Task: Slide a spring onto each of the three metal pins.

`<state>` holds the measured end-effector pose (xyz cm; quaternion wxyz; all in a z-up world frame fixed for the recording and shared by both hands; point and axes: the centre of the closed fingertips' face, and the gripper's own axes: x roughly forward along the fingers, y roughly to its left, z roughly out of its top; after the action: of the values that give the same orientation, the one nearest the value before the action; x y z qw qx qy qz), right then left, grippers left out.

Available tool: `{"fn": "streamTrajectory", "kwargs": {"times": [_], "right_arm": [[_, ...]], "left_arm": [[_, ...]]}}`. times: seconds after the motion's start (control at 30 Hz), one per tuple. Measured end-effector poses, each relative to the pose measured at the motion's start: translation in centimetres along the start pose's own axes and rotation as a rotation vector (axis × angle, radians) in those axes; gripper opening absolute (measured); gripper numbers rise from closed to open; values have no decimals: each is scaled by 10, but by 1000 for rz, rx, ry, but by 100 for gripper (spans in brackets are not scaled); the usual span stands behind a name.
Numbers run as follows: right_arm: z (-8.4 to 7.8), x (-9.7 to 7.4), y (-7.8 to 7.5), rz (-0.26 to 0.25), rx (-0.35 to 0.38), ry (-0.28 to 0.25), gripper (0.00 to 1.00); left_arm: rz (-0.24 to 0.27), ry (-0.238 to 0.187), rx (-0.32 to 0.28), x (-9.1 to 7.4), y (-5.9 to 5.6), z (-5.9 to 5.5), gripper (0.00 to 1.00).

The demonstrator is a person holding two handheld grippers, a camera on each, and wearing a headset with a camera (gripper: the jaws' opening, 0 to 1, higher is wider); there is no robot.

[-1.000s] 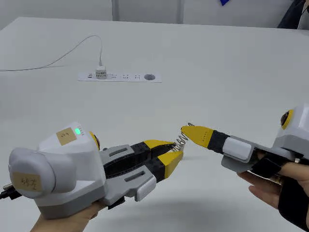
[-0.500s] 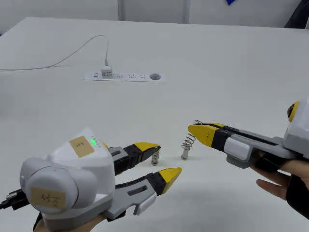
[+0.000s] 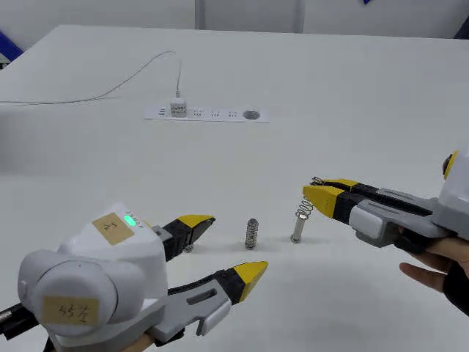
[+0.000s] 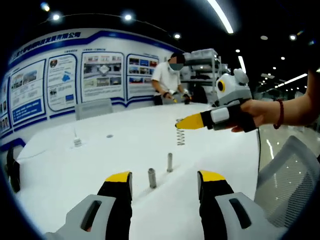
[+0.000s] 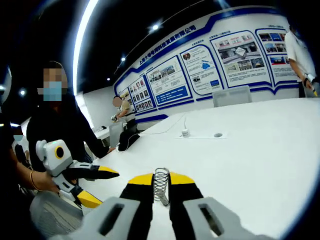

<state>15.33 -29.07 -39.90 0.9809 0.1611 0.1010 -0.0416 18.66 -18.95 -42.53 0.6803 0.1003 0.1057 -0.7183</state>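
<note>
I judge the job about a third done. The sprung pin (image 3: 252, 233), standing upright on the worktop (image 3: 366, 110), already carries a coil around its shaft. Just right of it stands a bare pin (image 3: 296, 232), and the right gripper (image 3: 316, 196) has its jaws pinched shut on the held spring (image 3: 304, 209), which hangs tilted with its lower end at that pin's top. I cannot tell whether the coil has started over the tip. To the left of the sprung pin, a third pin (image 3: 189, 248) peeks out beside the upper jaw of the left gripper (image 3: 223, 246). It is too hidden for me to say whether it wears a spring. The left gripper's jaws are spread wide and grip nothing. So I reckon one spring is left to seat, and perhaps another.

The left gripper view looks along the worktop and shows clear air between the held spring and the bare pin beyond the sprung pin, a gap the head view flattens. The right gripper view shows the grip itself, with the coil clamped between the two yellow tips, and the left gripper off to one side.
</note>
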Motion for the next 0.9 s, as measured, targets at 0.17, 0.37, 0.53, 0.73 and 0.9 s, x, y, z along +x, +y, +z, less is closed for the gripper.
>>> {"fn": "streamTrajectory", "kwargs": {"times": [0.17,0.37,0.53,0.73,0.9], "right_arm": [[-3,5,-12,-19,26,-5,11],[-8,11,-29,-55,13,6,11],[-15,15,-39,-83,-21,24,11],[-19,19,-45,-99,-60,32,11],[-26,23,-49,-109,-89,50,12]], "left_arm": [[45,26,5,-6,10,-8,58],[97,53,-9,-12,21,-15,65],[123,64,-19,-15,28,-19,69],[136,75,-32,-15,31,-23,71],[136,83,-43,-14,31,-26,73]]}}
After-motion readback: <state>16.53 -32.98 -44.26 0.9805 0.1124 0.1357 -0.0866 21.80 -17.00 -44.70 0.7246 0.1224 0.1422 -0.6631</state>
